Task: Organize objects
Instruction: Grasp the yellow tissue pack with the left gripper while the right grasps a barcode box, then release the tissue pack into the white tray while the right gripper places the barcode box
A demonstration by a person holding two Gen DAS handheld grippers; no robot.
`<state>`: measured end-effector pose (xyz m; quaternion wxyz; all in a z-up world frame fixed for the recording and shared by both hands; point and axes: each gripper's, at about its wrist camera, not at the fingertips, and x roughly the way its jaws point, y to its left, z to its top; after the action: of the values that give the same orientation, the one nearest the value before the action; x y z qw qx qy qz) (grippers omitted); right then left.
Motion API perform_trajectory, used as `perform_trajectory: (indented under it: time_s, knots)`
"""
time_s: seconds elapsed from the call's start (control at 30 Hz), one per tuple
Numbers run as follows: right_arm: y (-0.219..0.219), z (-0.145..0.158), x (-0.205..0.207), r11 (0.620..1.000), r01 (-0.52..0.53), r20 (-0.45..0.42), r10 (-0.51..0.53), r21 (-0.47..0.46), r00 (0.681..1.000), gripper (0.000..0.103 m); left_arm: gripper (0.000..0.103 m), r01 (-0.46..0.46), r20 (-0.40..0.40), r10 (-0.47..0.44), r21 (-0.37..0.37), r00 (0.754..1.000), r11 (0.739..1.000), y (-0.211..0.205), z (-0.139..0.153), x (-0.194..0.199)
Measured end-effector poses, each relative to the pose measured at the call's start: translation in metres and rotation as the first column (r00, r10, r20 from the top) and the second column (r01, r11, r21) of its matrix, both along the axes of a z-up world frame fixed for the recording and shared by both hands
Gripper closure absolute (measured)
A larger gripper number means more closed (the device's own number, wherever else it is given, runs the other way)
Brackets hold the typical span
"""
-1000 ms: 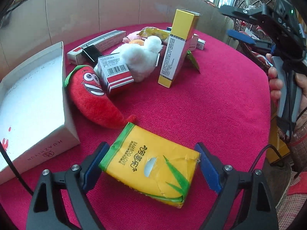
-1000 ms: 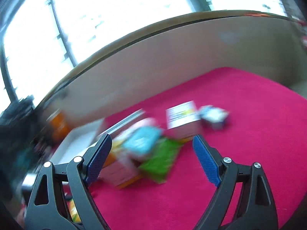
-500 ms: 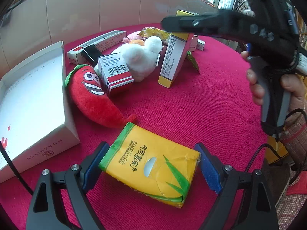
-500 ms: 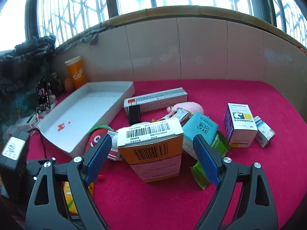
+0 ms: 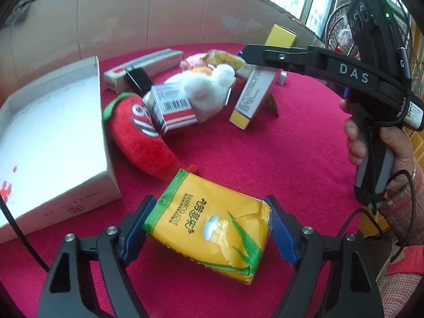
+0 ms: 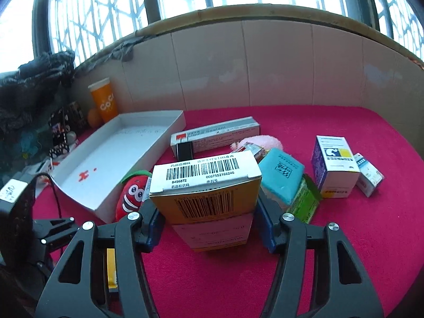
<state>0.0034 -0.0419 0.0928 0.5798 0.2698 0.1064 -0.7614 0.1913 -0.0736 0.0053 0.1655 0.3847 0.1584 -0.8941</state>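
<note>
Jaws of the right gripper (image 6: 209,225) have just been closing on the upright yellow box (image 6: 209,193), its blue pads against both sides, while the left gripper (image 5: 206,232) has been closing on the yellow tissue pack (image 5: 212,225) (pads touching its ends). Both stand on the red counter (image 5: 278,159), near the white tray (image 6: 116,156) and chili plush (image 5: 137,135).

White tray (image 5: 53,132) cut off by left edge in left wrist view. Yellow box (image 5: 254,98) top hidden behind right hand-held gripper (image 5: 254,53). Small print on purple box (image 6: 335,168) unreadable.
</note>
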Motion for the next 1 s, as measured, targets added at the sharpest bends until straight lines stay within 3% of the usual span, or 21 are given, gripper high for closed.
perform_trajectory:
  time_s: [0.27, 0.8, 1.0]
  knots:
    - [0.016, 0.013, 0.001, 0.999, 0.018, 0.059, -0.015, -0.047, 0.998, 0.044, 0.022, -0.049, -0.051, 0.043, -0.123, 0.998, 0.991, 0.011, 0.015, 0.006]
    - [0.017, 0.021, 0.014, 0.997, -0.007, 0.085, 0.013, -0.071, 0.996, 0.044, 0.022, -0.103, -0.123, 0.081, -0.189, 0.989, 0.976, 0.016, 0.027, 0.02]
    - [0.015, 0.024, 0.02, 0.997, -0.016, 0.083, 0.022, -0.071, 0.996, 0.044, 0.022, -0.143, -0.158, 0.115, -0.178, 0.981, 0.974, 0.011, 0.029, 0.027]
